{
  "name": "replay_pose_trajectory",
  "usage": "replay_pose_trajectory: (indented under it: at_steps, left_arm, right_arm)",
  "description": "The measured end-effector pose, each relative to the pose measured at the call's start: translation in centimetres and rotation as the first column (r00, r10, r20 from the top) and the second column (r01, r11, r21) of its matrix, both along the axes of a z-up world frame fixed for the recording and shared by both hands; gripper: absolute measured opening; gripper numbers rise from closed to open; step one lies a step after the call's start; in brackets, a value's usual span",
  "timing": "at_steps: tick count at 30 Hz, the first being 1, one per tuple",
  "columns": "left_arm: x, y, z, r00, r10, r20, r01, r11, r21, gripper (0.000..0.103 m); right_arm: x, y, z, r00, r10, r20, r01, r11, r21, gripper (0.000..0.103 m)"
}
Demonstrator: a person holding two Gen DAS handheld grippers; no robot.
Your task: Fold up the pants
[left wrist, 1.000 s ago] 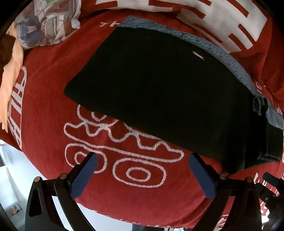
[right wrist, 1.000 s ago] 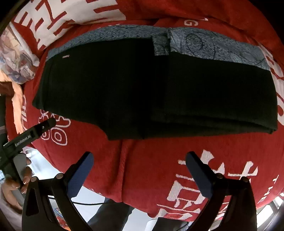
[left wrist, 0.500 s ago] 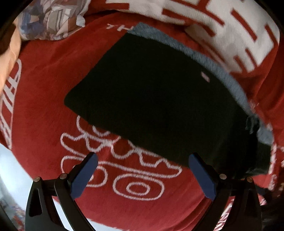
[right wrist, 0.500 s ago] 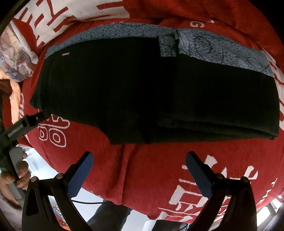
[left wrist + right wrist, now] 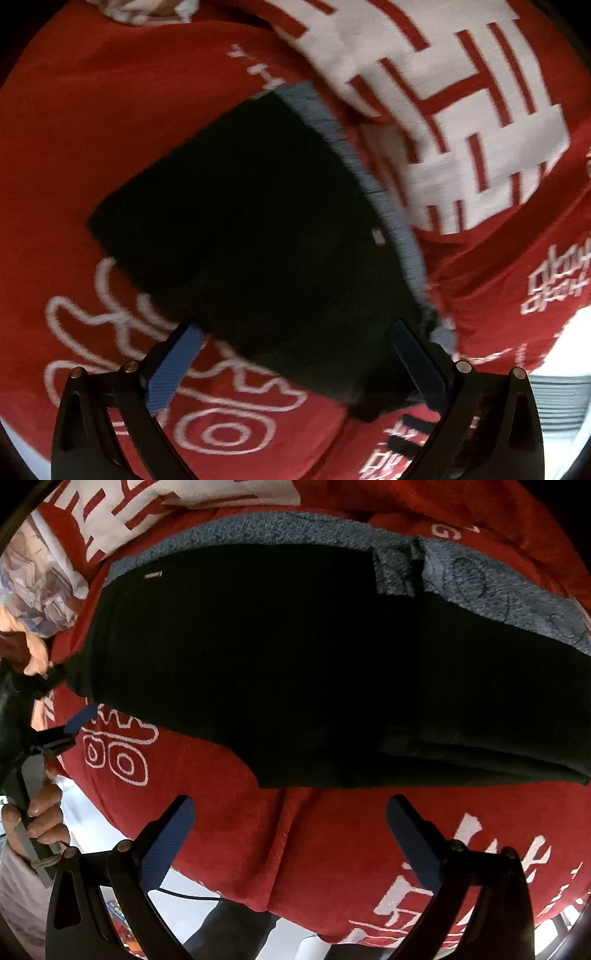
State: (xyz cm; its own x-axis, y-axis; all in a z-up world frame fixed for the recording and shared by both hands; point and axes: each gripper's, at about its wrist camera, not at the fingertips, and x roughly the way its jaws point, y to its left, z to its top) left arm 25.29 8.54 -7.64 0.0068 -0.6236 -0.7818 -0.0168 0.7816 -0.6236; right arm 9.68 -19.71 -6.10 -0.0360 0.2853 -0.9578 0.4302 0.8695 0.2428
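Left wrist view: the left gripper (image 5: 291,363), jaws spread wide and holding nothing, straddles the near corner of the black pants (image 5: 258,236), which lie flat on the red blanket (image 5: 74,147) with the grey-blue waistband (image 5: 373,184) along their far edge. Right wrist view: the right gripper (image 5: 291,843), likewise wide open and empty, hangs short of the pants (image 5: 280,657), whose right part is already doubled over. The cloth looks soft, light and limp, so a pinch at a corner or hem edge, through all layers, should serve best.

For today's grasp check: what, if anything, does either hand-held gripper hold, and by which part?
Nothing: left hand-held gripper and right hand-held gripper are open, the pants ungripped.
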Motion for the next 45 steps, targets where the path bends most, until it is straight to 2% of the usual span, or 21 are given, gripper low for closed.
replay_pose_trajectory:
  at_steps: [3,7,11,15,16,18,20,22,24,26,27,29,30,31,33,35,37,39,42,44,45]
  left_arm:
    - [0.1,-0.4,0.0,1.0,-0.006,0.015,0.006,1.0,-0.005,0.102]
    - [-0.2,-0.1,-0.8,0.999,0.04,0.003,-0.04,0.998,-0.05,0.102]
    - [-0.5,-1.2,-0.2,0.998,0.056,0.014,-0.056,0.998,-0.001,0.102]
    - [-0.6,-1.6,2.9,0.992,0.048,0.117,-0.041,0.997,-0.06,0.102]
    - [-0.5,-2.3,3.1,0.989,0.02,0.15,-0.016,1.0,-0.027,0.102]
    - [-0.2,-3.7,2.0,0.99,-0.026,0.136,0.014,0.996,0.087,0.102]
    - [0.0,-4.2,0.7,0.994,-0.036,0.101,0.015,0.98,0.2,0.09]
    - [0.0,-4.5,0.7,0.992,-0.047,0.114,0.01,0.952,0.306,0.062]
    - [-0.4,-5.3,1.5,0.981,-0.11,0.161,0.036,0.913,0.406,0.043]
    - [-1.3,-7.1,2.5,0.948,-0.222,0.227,0.078,0.856,0.511,0.038]
    - [-2.2,-8.6,3.0,0.909,-0.316,0.27,0.105,0.802,0.588,0.036]
    - [-4.7,-11.6,3.2,0.788,-0.517,0.333,0.119,0.66,0.742,0.036]
    - [-6.3,-13.0,2.9,0.712,-0.613,0.344,0.105,0.577,0.81,0.035]
    - [-7.7,-14.0,2.7,0.642,-0.684,0.346,0.082,0.51,0.856,0.035]
    - [-9.0,-14.8,2.3,0.571,-0.747,0.341,0.055,0.449,0.892,0.035]
    - [-9.0,-15.2,2.2,0.564,-0.756,0.333,0.057,0.438,0.897,0.035]
    - [-9.0,-15.1,2.1,0.567,-0.754,0.332,0.066,0.443,0.894,0.035]
    - [-9.7,-15.3,1.7,0.547,-0.769,0.33,0.058,0.428,0.902,0.035]
    - [-10.5,-14.4,1.6,0.527,-0.781,0.335,0.045,0.419,0.907,0.035]
    - [-10.4,-14.1,1.4,0.538,-0.773,0.337,0.048,0.427,0.903,0.035]
    - [-10.4,-14.0,1.4,0.539,-0.77,0.342,0.049,0.434,0.9,0.035]
  right_arm:
    - [0.2,0.4,-0.3,1.0,0.002,-0.001,-0.002,1.0,0.003,0.103]
    - [0.3,0.8,-0.5,1.0,0.01,0.004,-0.01,1.0,0.008,0.103]
    - [0.5,1.1,-0.7,1.0,0.018,0.0,-0.018,1.0,0.01,0.103]
    - [0.8,1.0,0.2,0.999,0.021,0.036,-0.021,1.0,0.008,0.103]
    - [1.0,0.8,0.4,0.999,0.023,0.045,-0.023,1.0,0.004,0.103]
    - [1.5,0.2,0.9,0.997,0.026,0.066,-0.026,1.0,-0.009,0.103]
    - [2.5,-0.7,1.6,0.996,0.027,0.09,-0.025,0.999,-0.025,0.103]
    - [4.2,-1.8,2.6,0.992,0.029,0.124,-0.024,0.999,-0.038,0.103]
    - [5.9,-2.7,3.7,0.987,0.032,0.158,-0.027,0.999,-0.033,0.103]
    - [8.7,-3.3,5.3,0.978,0.047,0.201,-0.044,0.999,-0.018,0.103]
    - [10.0,-3.3,6.2,0.973,0.064,0.22,-0.062,0.998,-0.016,0.103]
    - [12.8,-2.7,8.0,0.959,0.108,0.26,-0.111,0.994,-0.004,0.103]
    - [13.9,-2.0,8.8,0.953,0.127,0.275,-0.133,0.991,0.005,0.103]
    - [15.5,-0.9,9.7,0.944,0.159,0.289,-0.171,0.985,0.019,0.103]
    - [18.8,2.0,10.6,0.927,0.25,0.278,-0.273,0.961,0.048,0.103]
    - [21.2,5.1,10.4,0.908,0.339,0.245,-0.367,0.927,0.077,0.103]
    - [23.0,8.7,9.2,0.883,0.427,0.193,-0.449,0.889,0.09,0.103]
    - [24.2,11.7,7.7,0.851,0.504,0.147,-0.517,0.852,0.077,0.103]
    - [25.0,14.6,4.9,0.833,0.549,0.07,-0.553,0.825,0.112,0.099]
    - [25.4,15.5,2.9,0.833,0.553,0.006,-0.549,0.825,0.133,0.087]
    - [25.4,15.4,2.3,0.835,0.55,-0.026,-0.542,0.829,0.137,0.065]
